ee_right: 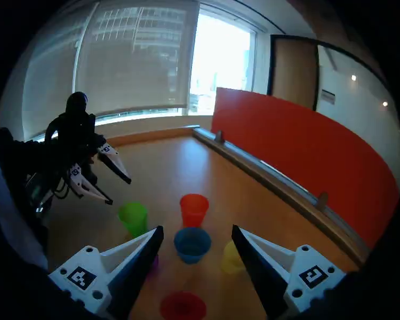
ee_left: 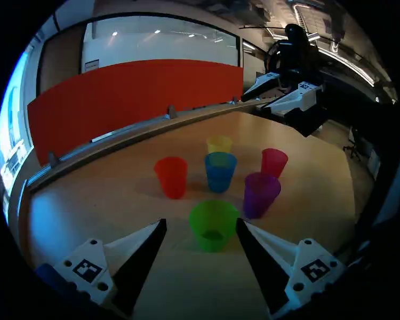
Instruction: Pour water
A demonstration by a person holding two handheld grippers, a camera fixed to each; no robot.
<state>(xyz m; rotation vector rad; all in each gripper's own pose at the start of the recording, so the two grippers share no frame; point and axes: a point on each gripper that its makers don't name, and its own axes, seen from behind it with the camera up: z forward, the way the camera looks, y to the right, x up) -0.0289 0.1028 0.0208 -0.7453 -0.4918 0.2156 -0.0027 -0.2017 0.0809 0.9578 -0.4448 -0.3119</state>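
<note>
Six small plastic cups stand clustered on a wooden table (ee_left: 93, 202), with a long red partition (ee_left: 136, 101) along its far edge.

In the left gripper view, the left gripper (ee_left: 200, 221) has its two fingers spread wide and grips nothing. A green cup (ee_left: 213, 224) stands upright, framed between the fingertips. Neither finger touches it. Beyond it stand an orange cup (ee_left: 172, 176), a blue cup (ee_left: 220, 170) and a purple cup (ee_left: 260, 193). A yellow cup (ee_left: 220, 144) and a pink cup (ee_left: 274, 161) stand farther back.

In the right gripper view, the right gripper (ee_right: 196, 228) faces the cluster from another side. Its fingers are also wide apart and empty. The blue cup sits just ahead of the gap between them. Farther off in that view, the left gripper is near the green cup, held by a person seen only as a dark shape against a bright window (ee_right: 221, 58).

No cup is lifted or tilted. I cannot tell whether any of them holds water.

This looks like the very start of the task, the approach before a first grasp. The left gripper seems lined up for the green cup. The next move likely calls for easing forward until the cup wall sits between the fingers. The fingers would then need to close gently, so the thin plastic neither buckles nor tips, with the purple cup standing near.
</note>
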